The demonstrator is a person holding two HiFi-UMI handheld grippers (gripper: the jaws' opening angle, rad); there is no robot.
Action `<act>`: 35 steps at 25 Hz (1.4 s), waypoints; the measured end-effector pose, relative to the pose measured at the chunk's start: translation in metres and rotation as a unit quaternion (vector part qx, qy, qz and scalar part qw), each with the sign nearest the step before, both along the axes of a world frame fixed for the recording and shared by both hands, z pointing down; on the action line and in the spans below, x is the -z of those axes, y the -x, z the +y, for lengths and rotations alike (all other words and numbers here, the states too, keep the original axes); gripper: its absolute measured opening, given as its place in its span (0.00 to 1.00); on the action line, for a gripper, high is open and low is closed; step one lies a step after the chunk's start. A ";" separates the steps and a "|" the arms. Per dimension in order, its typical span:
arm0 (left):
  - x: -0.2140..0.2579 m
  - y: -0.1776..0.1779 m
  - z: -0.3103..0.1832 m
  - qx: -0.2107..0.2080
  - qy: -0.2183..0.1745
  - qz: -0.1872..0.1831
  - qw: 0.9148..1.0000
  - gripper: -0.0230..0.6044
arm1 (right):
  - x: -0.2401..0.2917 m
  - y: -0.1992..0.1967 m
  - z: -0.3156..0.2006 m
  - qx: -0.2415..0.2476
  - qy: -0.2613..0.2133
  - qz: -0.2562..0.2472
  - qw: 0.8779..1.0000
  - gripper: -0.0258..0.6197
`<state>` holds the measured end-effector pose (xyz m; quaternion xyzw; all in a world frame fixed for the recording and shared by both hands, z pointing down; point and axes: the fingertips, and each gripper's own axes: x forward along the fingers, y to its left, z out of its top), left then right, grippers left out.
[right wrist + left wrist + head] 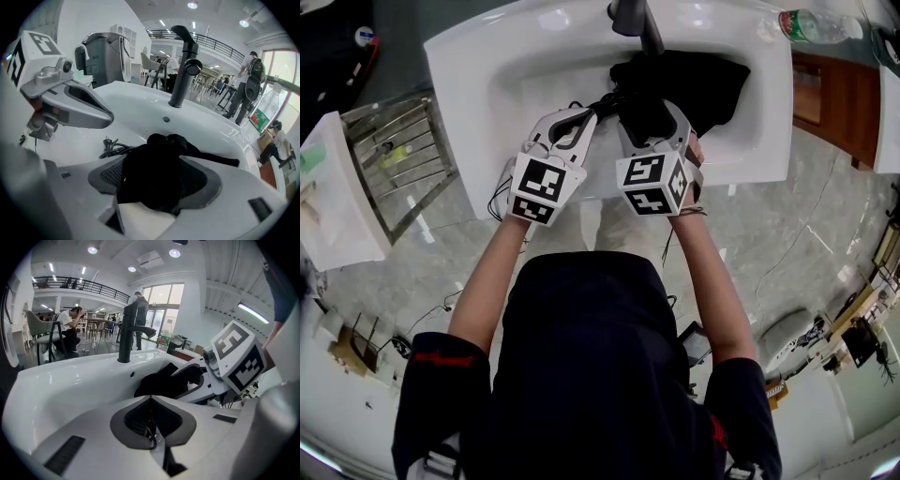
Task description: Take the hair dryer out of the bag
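At the far left a wire metal rack (398,155) stands on the floor (787,225), which is pale grey stone-look tile with a dull shine. My left tongs (150,400) are pressed fully together, and a thin black cord (115,149) runs between their ribbed dark pads. As far as I can make out from this close, it is pinched there. The rest of that cord lies in a loose tangle, plug showing, on the smooth bottom of the sink (459,56). The sink is a glossy white rectangular basin with rounded corners. A matte black faucet (633,19) with a tall round column rises at its back edge.

A soft black cloth bag (694,84) lies slumped and creased in the basin, under the faucet. I see no hair dryer outside it, only the cord leading from it. My right tongs (159,164) are clamped on a bunched fold of that bag, and the cloth spills over both pads.

Further right, a clear plastic bottle (814,25) lies on the sink's corner, beside a brown wooden cabinet (830,103). The room is a bright open hall with a railed mezzanine, ceiling spotlights and people at tables.
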<state>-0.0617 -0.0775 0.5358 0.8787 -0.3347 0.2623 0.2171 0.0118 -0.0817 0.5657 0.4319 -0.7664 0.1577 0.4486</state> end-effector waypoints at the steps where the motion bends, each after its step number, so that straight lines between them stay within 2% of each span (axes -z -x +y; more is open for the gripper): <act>1: -0.001 0.000 0.000 -0.001 0.000 -0.001 1.000 0.06 | 0.000 -0.005 -0.003 -0.004 -0.001 0.003 1.000 0.54; 7: -0.006 -0.006 0.002 -0.009 0.005 -0.007 1.000 0.06 | -0.004 -0.036 -0.017 -0.042 0.005 0.013 0.999 0.54; 14: -0.015 -0.014 0.003 -0.021 0.013 -0.018 1.000 0.06 | -0.018 -0.052 -0.023 -0.073 0.040 -0.007 0.996 0.54; 22: -0.019 -0.031 0.005 -0.056 0.002 -0.029 0.998 0.06 | -0.034 -0.057 -0.026 -0.078 0.088 -0.028 0.993 0.53; 29: -0.027 -0.032 0.003 -0.064 0.007 -0.040 0.997 0.06 | -0.038 -0.063 -0.032 -0.086 0.119 -0.036 0.989 0.53; 35: -0.040 -0.041 -0.001 -0.096 0.016 -0.072 0.993 0.06 | -0.035 -0.070 -0.038 -0.101 0.121 -0.056 0.986 0.41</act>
